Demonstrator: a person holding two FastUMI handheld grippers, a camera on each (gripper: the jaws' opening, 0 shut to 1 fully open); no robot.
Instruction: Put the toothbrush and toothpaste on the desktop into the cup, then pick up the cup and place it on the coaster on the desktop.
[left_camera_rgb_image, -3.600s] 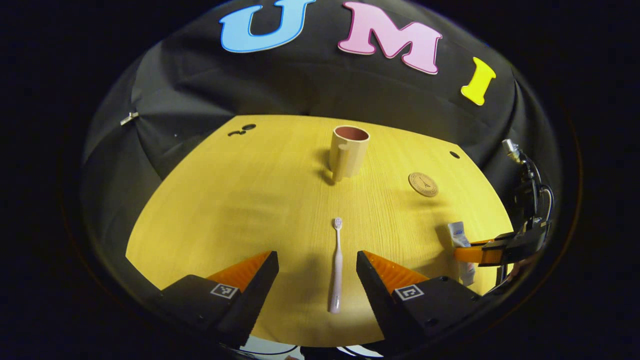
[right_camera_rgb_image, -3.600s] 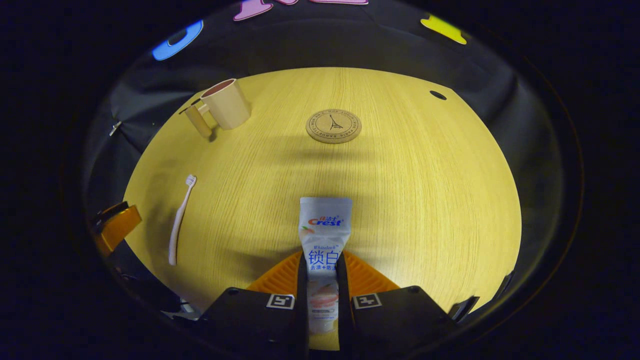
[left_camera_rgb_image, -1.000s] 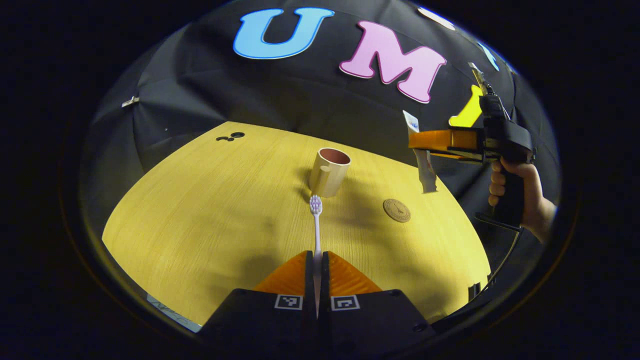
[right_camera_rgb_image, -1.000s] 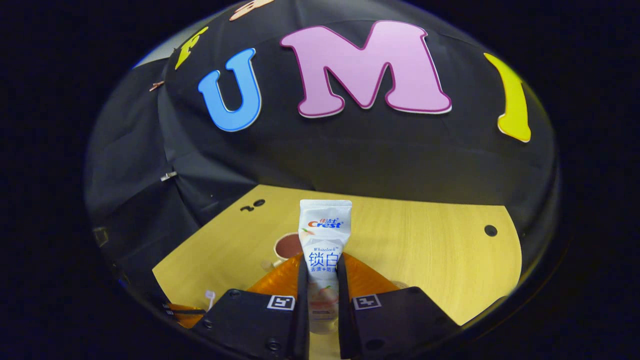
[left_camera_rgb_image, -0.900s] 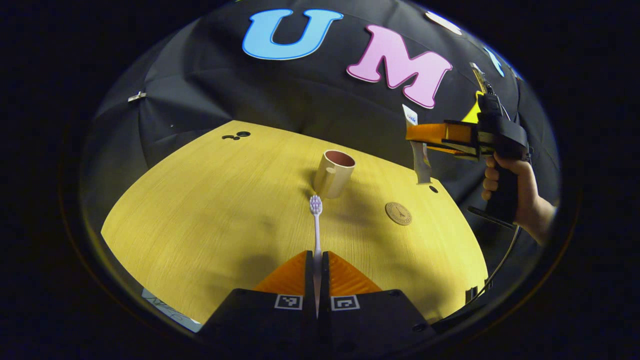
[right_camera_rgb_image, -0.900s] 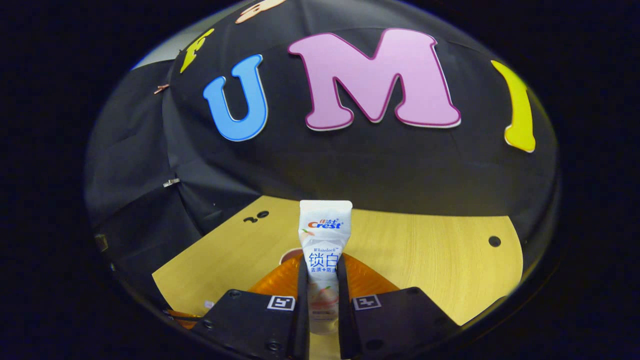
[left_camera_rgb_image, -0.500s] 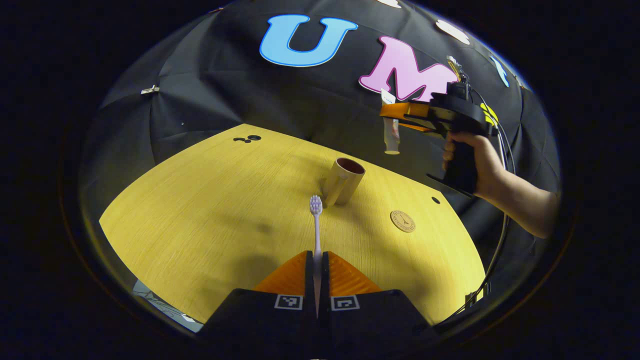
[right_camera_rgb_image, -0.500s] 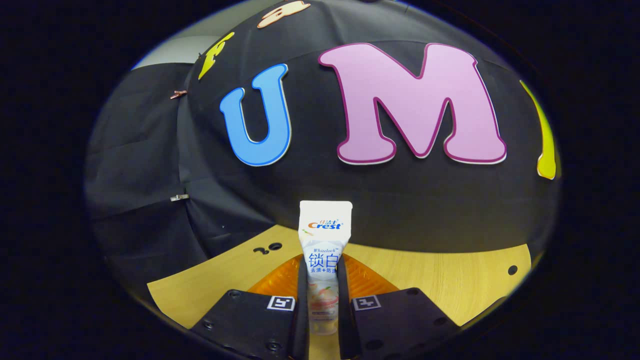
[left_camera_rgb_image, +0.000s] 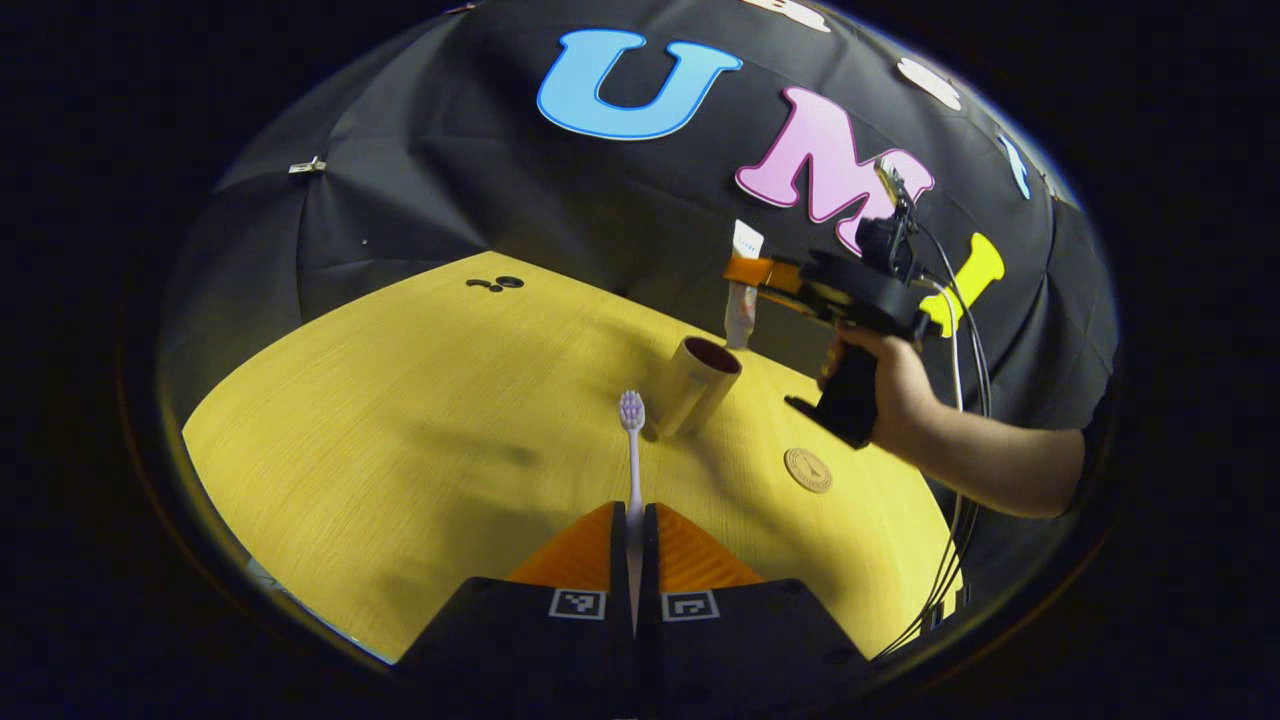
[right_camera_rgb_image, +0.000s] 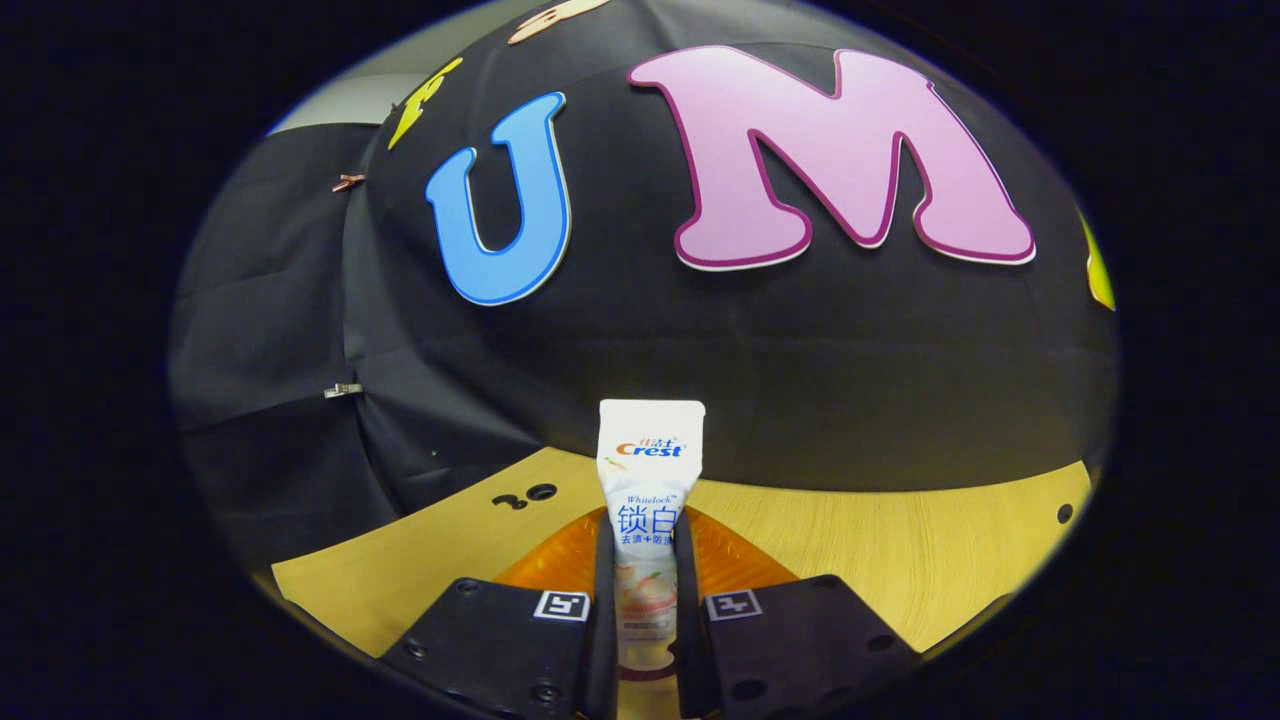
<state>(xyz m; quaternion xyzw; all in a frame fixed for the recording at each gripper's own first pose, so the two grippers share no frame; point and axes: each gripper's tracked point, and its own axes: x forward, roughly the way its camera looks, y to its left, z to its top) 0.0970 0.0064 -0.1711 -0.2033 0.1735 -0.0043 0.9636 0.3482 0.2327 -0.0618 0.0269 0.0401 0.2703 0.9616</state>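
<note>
With both claws clamped, toothpaste (left_camera_rgb_image: 741, 290) seemingly just above cup (left_camera_rgb_image: 697, 384) rim, toothbrush (left_camera_rgb_image: 631, 470) aloft nearer.

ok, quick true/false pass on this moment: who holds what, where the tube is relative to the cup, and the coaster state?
1. The left tool is shut on the toothbrush. True.
2. The toothpaste lies on the desktop. False: the right tool grips it, held up in the air.
3. In the left gripper view the toothpaste hangs upright just above the cup. True.
4. The cup stands on the coaster. False: it stands on the desktop, apart from the coaster.
5. The toothbrush is already in the cup. False: it sticks forward from the left tool, bristles short of the cup.
</note>
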